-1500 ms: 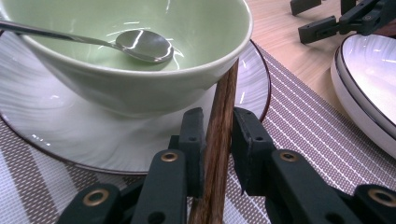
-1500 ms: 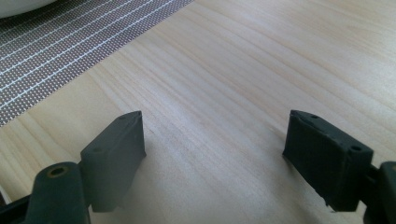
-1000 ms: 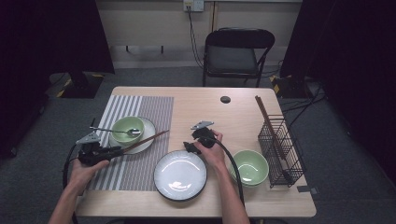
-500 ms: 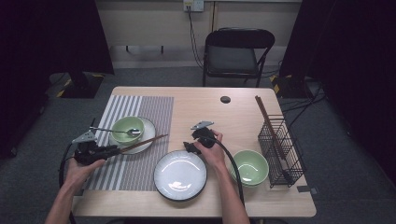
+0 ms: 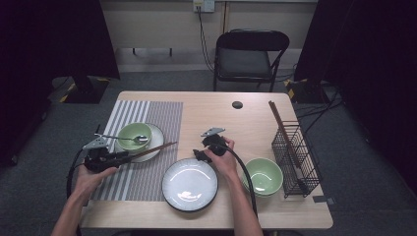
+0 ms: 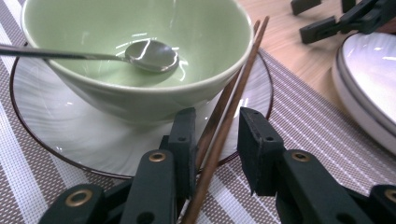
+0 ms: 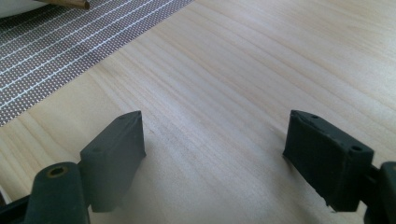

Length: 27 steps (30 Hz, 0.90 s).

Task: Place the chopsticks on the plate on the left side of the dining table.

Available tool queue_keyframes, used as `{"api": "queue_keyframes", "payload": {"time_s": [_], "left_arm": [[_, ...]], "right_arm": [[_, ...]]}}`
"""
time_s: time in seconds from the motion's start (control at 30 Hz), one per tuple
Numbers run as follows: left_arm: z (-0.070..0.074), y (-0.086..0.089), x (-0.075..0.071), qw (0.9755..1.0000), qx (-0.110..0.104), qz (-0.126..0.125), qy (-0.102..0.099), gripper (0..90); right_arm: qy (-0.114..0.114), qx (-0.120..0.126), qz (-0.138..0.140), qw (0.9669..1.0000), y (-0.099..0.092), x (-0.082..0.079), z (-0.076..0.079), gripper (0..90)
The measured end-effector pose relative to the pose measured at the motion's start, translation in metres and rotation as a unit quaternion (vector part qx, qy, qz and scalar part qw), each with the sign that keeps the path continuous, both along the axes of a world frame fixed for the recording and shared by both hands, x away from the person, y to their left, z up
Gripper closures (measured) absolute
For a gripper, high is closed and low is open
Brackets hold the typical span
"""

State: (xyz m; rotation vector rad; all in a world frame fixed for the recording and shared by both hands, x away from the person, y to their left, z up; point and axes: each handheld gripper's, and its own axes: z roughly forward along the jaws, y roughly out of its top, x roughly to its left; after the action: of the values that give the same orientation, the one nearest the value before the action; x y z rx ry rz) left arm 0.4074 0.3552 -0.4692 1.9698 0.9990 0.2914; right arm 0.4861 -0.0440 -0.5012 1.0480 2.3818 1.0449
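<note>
High view: the left tongs (image 5: 115,158) sit low over the striped placemat (image 5: 142,142), with the pair of brown chopsticks (image 5: 150,150) running from them across the rim of the white saucer (image 5: 156,140). The right tongs (image 5: 201,153) rest on bare tabletop (image 5: 246,123) just above the white plate (image 5: 190,185). A second green bowl (image 5: 264,177) stands beside the wire rack (image 5: 294,157).

Left gripper view: this close view resolves the grip. The chopsticks (image 6: 224,116) lie between the jaws, against the left jaw, with a clear gap to the right jaw; the pads do not press them. The jaws have just been opening and stand at a narrow spread. The sticks lean against the side of the green bowl (image 6: 140,56), which holds a metal spoon (image 6: 149,55).

Right gripper view: the right tongs (image 7: 212,149) stand wide apart over plain wood, nothing between them. The chopstick tips (image 7: 70,3) lie at the top edge.
</note>
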Motion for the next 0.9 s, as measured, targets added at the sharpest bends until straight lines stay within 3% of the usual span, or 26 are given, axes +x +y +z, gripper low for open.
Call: {"api": "queue_keyframes", "payload": {"time_s": [0.27, 0.9], "left_arm": [[-0.005, 0.000, 0.000, 0.9998, 0.014, 0.012, 0.000, 69.1], [-0.005, 0.011, -0.003, 0.9998, 0.006, 0.017, 0.001, 68.8]], "right_arm": [[0.000, 0.000, 0.000, 1.0000, 0.000, 0.000, 0.000, 19.1], [0.000, 0.000, 0.000, 1.0000, 0.000, 0.000, 0.000, 19.0]]}}
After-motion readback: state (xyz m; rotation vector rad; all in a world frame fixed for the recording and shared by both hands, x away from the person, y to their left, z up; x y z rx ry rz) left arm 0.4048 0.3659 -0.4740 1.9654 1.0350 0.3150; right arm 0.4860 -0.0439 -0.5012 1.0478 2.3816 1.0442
